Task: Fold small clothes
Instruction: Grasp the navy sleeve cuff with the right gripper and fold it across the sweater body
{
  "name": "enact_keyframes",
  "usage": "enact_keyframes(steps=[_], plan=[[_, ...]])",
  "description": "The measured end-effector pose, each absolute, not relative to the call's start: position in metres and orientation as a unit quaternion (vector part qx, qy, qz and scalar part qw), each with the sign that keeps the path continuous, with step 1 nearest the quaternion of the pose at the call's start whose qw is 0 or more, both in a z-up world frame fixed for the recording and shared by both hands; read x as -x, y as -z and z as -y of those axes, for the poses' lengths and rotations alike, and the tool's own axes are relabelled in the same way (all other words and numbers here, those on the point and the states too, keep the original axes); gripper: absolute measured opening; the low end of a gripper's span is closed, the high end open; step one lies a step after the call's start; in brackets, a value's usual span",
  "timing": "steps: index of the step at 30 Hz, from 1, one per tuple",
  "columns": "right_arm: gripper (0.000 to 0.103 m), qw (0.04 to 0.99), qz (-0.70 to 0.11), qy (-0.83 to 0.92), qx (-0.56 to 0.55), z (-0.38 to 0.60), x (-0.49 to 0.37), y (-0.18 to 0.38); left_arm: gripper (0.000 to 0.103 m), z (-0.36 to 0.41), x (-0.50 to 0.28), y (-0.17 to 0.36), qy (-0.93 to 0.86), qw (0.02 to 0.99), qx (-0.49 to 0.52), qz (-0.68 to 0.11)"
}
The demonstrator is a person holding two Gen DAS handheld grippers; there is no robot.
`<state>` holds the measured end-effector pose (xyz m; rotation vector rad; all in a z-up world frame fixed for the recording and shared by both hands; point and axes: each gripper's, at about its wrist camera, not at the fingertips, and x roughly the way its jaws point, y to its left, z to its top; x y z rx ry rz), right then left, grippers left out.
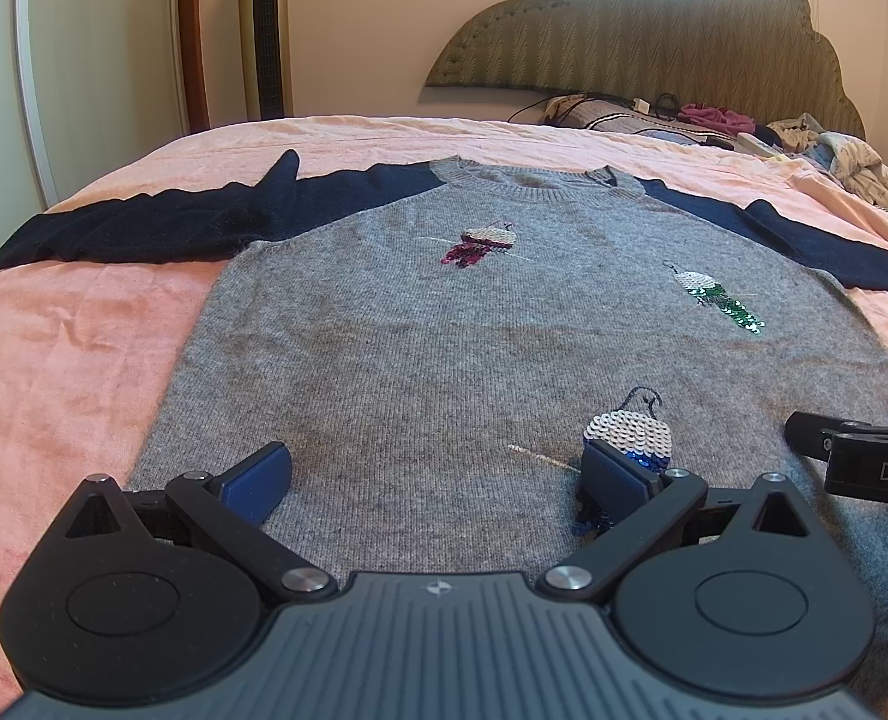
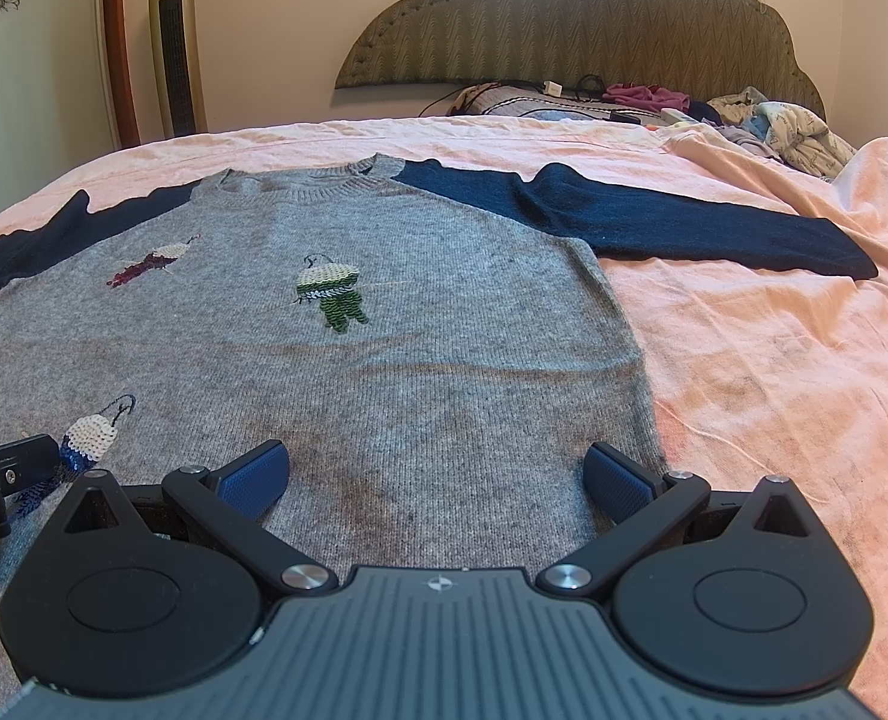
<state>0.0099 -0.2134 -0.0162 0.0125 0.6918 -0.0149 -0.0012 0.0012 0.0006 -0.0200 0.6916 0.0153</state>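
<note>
Left wrist view takes in a pink bedspread (image 1: 72,360) with a sweater (image 1: 420,348) laid flat on it, front up, neck toward the headboard (image 1: 642,36). Its body is grey and its sleeves navy. The sleeve (image 1: 144,228) on the left of this view stretches out toward the left edge of the bed, with a fold sticking up partway along. On the grey front, from left to right, are a sequin bird with a dark red tail (image 1: 480,245), one with a blue tail (image 1: 627,435) low down, and one with a green tail (image 1: 720,297). The left gripper (image 1: 435,474) hovers low over the hem with its two blue-padded fingers (image 1: 258,477) spread wide apart, nothing between them; the right-hand pad sits just over the blue-tailed bird. At the right edge, part of the right gripper (image 1: 858,450) shows, just beside.

Right wrist view shows a tall fan (image 2: 174,42) standing by the wall beyond the far left corner of the bed. The right gripper (image 2: 435,474) is likewise spread wide with nothing held, over the hem near the sweater's right side edge. The other sleeve (image 2: 654,222) runs out toward the right edge of the bed. A heap of clothes (image 2: 792,132) lies at the far right corner, below the headboard.
</note>
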Motion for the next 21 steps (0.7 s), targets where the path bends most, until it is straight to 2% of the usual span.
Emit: enact_keyframes(steps=[3,6,8,11,13,15,19,21], plan=[[0.103,0.934,-0.353,-0.04,-0.043,0.235,-0.011,-0.003,0.103,-0.001,0.001,0.0,-0.007,0.941,0.01,-0.339],[0.103,0.936,-0.268,-0.098,-0.207,0.306,-0.004,-0.03,0.103,-0.001,0.001,-0.001,-0.007,0.941,0.01,-0.339],[0.103,0.903,-0.207,-0.124,-0.355,0.372,-0.01,-0.033,0.103,-0.001,0.001,-0.001,-0.007,0.941,0.01,-0.339],[0.103,0.84,-0.201,-0.082,-0.497,0.46,-0.038,-0.024,0.103,-0.001,0.001,-0.001,-0.007,0.941,0.01,-0.339],[0.099,0.835,-0.163,-0.035,-0.524,0.506,-0.047,-0.017,0.103,0.0,0.002,0.0,-0.007,0.941,0.01,-0.339],[0.084,0.843,-0.153,0.033,-0.515,0.542,-0.059,-0.011,0.103,-0.001,0.002,0.0,-0.007,0.941,0.011,-0.339],[0.082,0.798,-0.175,0.103,-0.567,0.598,-0.084,0.027,0.103,0.0,0.002,0.0,-0.007,0.941,0.012,-0.339],[0.067,0.793,-0.173,0.122,-0.572,0.607,-0.092,0.038,0.103,0.0,0.002,0.0,-0.007,0.941,0.012,-0.339]])
